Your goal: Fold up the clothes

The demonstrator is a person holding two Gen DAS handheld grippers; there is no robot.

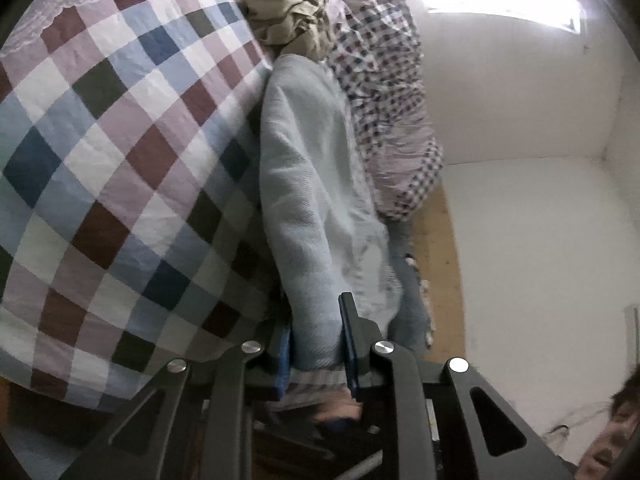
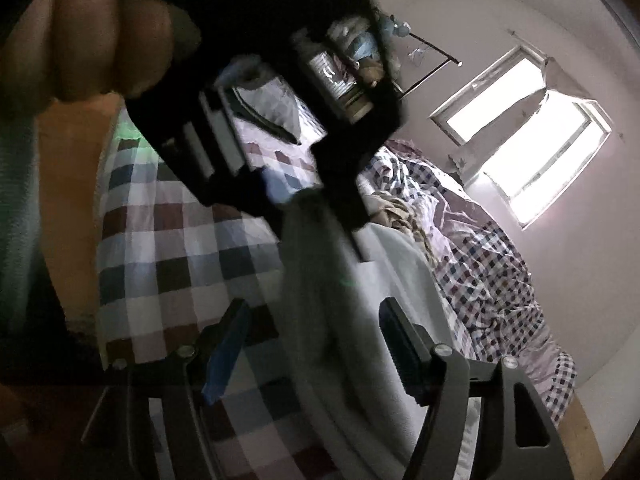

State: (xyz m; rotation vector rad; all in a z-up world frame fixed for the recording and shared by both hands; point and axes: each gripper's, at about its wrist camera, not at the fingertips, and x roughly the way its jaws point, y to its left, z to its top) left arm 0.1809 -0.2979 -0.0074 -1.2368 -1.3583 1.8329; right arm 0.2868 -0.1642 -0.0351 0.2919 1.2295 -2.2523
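While the left gripper (image 1: 318, 340) jaws clench the soft, limp sweater (image 1: 308, 184) hem, the right gripper (image 2: 312, 356) gapes empty; grip its six o'clock edge.

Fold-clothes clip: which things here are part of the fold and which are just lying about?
Job:
- blue sweater
- left gripper, shut on the sweater
- right gripper, open beside it

Lying about:
- beige garment
- crumpled checked quilt
- checked bedsheet
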